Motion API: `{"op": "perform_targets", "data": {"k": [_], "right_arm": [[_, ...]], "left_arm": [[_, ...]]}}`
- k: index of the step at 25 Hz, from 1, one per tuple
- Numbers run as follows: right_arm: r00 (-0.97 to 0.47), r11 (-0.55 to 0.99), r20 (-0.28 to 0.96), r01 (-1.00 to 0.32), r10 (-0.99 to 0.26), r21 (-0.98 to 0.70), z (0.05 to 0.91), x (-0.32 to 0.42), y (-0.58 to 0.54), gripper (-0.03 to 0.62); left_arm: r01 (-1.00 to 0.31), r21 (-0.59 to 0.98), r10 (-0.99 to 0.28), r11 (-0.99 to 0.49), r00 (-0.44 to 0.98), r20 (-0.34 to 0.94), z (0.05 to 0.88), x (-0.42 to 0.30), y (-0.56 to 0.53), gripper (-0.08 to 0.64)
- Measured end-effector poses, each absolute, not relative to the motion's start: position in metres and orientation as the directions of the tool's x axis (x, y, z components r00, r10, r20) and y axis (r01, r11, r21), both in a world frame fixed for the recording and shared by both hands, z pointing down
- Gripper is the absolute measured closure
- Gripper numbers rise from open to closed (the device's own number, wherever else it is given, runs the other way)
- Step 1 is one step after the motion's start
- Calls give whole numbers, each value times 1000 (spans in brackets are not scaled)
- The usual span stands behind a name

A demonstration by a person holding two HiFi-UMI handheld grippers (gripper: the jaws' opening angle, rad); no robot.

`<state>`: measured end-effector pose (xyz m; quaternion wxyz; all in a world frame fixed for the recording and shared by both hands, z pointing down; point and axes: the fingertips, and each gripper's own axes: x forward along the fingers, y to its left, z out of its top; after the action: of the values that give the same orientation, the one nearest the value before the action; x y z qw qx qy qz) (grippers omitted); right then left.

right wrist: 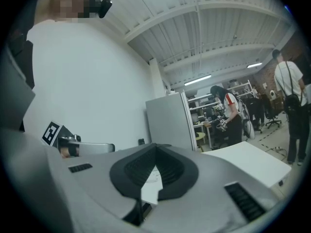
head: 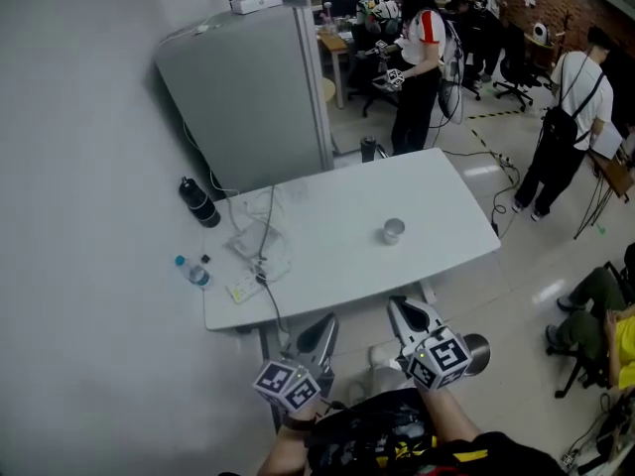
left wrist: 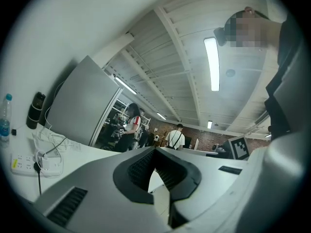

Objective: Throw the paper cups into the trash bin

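white table (head: 337,211) holds one paper cup (head: 393,231) — left gripper (head: 322,327) and right gripper (head: 402,311) closed, empty.

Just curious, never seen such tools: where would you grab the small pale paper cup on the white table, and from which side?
By its side wall, one finger on each side. The small pale paper cup seems to stand upright, alone on the white table, so I'd come level from the near edge with the right gripper, fingers opened first.
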<state>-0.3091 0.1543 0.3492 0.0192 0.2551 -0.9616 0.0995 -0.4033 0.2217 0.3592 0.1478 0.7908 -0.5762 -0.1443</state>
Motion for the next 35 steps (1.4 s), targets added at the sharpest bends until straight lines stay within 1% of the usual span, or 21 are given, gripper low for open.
{"op": "perform_targets", "data": {"k": [10, 15, 26, 35], "right_arm": [[-883, 865, 95, -469, -459, -180, 350, -327, 143, 591], [-876, 862, 43, -481, -480, -162, 341, -326, 124, 591], [-857, 845, 34, -512, -514, -152, 340, -325, 54, 591], [-863, 851, 19, -501, -504, -157, 335, -327, -17, 591]], "left_arm": [[-870, 416, -962, -266, 269, -53, 364, -420, 209, 557], [-871, 405, -958, -280, 278, -65, 360, -421, 187, 557], [-878, 380, -954, -293, 296, -52, 361, -424, 112, 557], [-886, 365, -956, -286, 290, -44, 356, -422, 40, 557]]}}
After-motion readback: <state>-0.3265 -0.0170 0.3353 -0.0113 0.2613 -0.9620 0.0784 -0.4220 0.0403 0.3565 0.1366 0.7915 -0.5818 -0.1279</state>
